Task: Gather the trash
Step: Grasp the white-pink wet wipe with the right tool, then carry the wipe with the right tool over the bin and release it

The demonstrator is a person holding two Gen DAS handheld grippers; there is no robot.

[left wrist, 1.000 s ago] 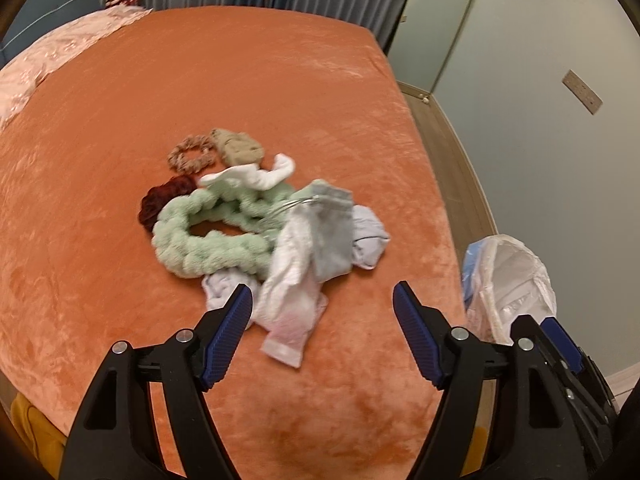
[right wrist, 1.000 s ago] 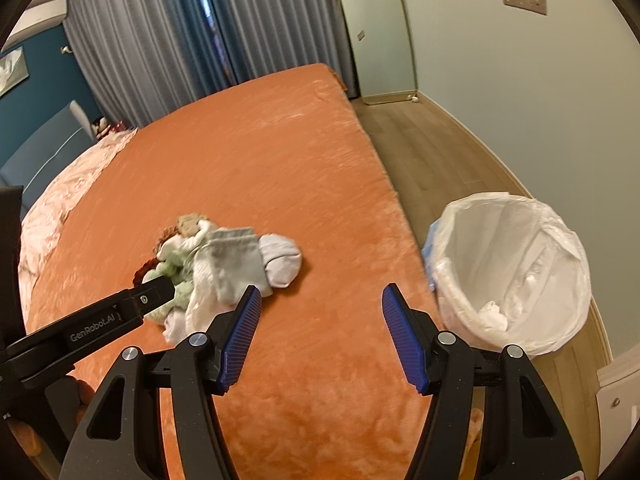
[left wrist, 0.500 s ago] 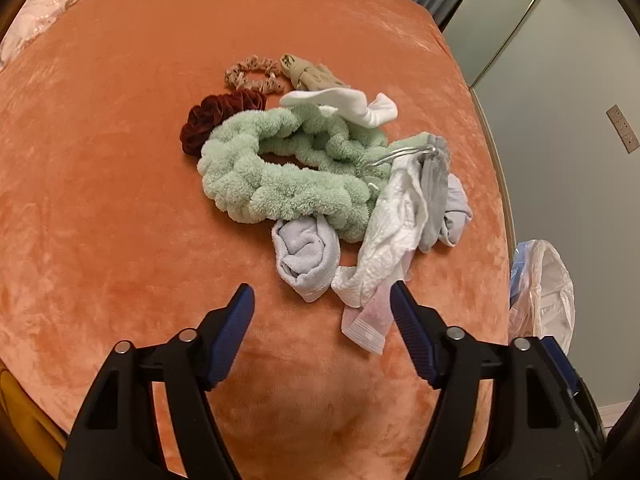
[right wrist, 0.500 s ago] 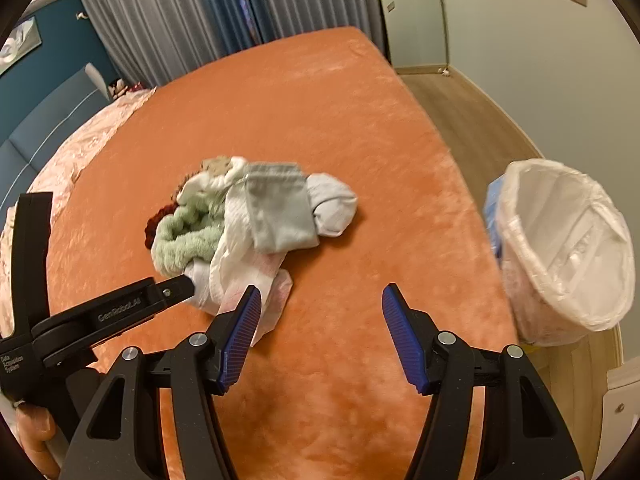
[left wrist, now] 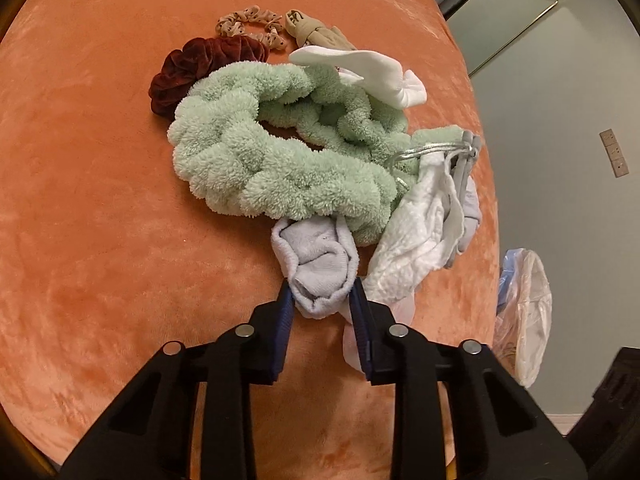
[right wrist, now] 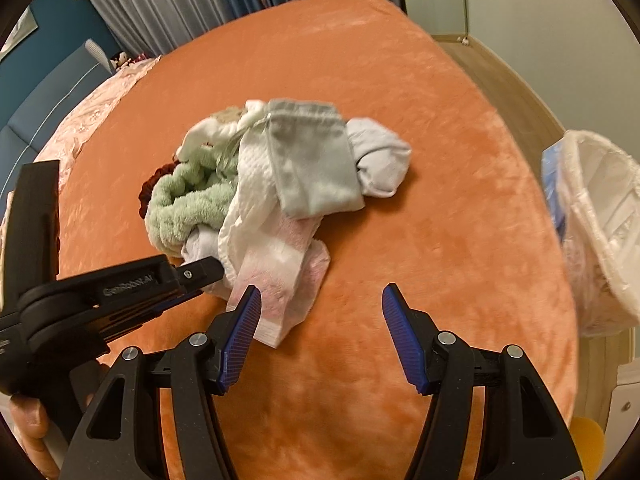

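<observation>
In the left wrist view the left gripper (left wrist: 322, 306) sits at the lower middle of the frame, and its jaws are closing with a pale lilac sock (left wrist: 318, 266) between them; the blue pads already press on the near end of that rolled sock. The sock lies on an orange bed cover (left wrist: 100, 240) at the near edge of a heap of soft things. Just behind it, touching, is a thick mint-green plush loop (left wrist: 280, 168). To its right lies a white textured cloth (left wrist: 416, 240), with a grey pouch (left wrist: 464, 168) partly hidden behind it. At the upper middle of the frame sit a dark red velvet scrunchie (left wrist: 192, 72), a beige patterned scrunchie (left wrist: 250, 26), a tan knotted piece (left wrist: 316, 34) and a white sock (left wrist: 372, 72). A bin lined with a white bag (left wrist: 528, 312) stands off the bed at the right edge.

In the right wrist view the right gripper (right wrist: 320, 314) is at the lower middle, jaws wide apart with only bed cover (right wrist: 440, 220) between them. Its left pad is just beside the pink end of the white cloth (right wrist: 272, 256); whether they touch I cannot tell. The grey pouch (right wrist: 312, 164) lies on top of the heap, and another lilac sock (right wrist: 380, 160) sits to its right. The left gripper (right wrist: 204, 274) reaches into the heap from the left edge, and the lined bin (right wrist: 600, 232) is at the right edge
</observation>
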